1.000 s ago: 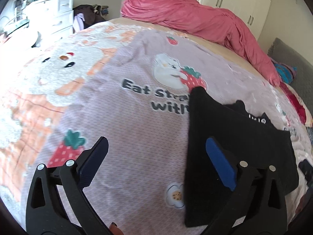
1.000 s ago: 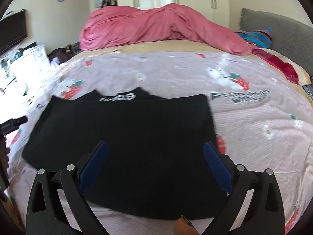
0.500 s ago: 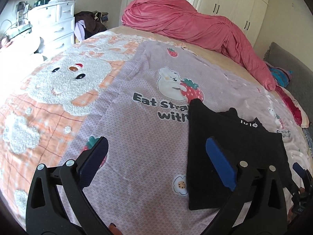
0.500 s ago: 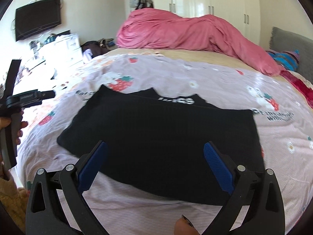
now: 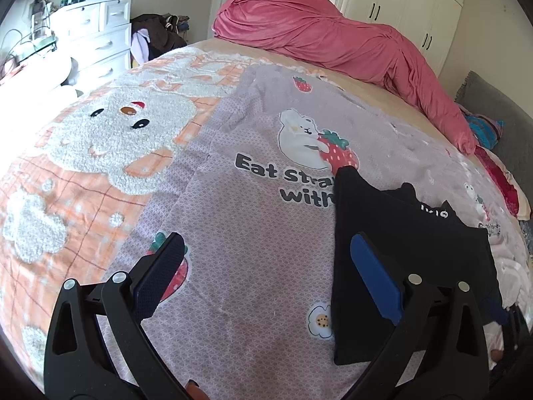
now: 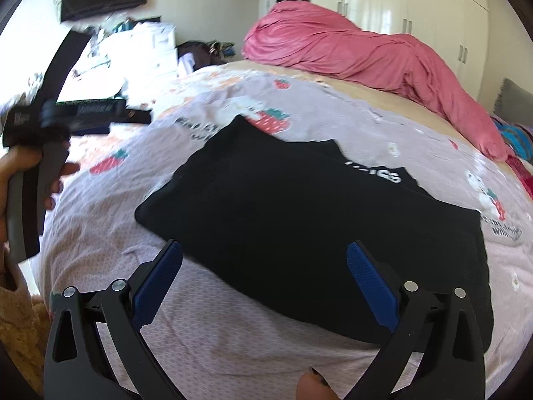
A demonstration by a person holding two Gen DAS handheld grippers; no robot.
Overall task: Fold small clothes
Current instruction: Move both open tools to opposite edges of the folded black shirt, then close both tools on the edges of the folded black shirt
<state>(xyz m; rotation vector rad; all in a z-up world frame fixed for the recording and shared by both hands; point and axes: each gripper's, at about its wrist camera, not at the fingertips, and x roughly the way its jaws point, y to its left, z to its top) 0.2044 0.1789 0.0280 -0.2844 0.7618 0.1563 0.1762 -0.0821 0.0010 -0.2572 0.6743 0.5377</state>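
The black shirt (image 6: 299,226) lies flat near the bed's (image 5: 253,266) front edge, long axis left-right. Right tongs (image 6: 265,283) hover just before it, nearer than left tongs (image 5: 266,273); both are wide and empty.

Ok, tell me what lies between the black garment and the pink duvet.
Only printed bedspread separates black garment from pink duvet, in both views.

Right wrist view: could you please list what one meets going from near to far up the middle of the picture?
Open right gripper → folded black garment with white lettering → lilac strawberry-print bedspread → heaped pink duvet → white wardrobe doors.
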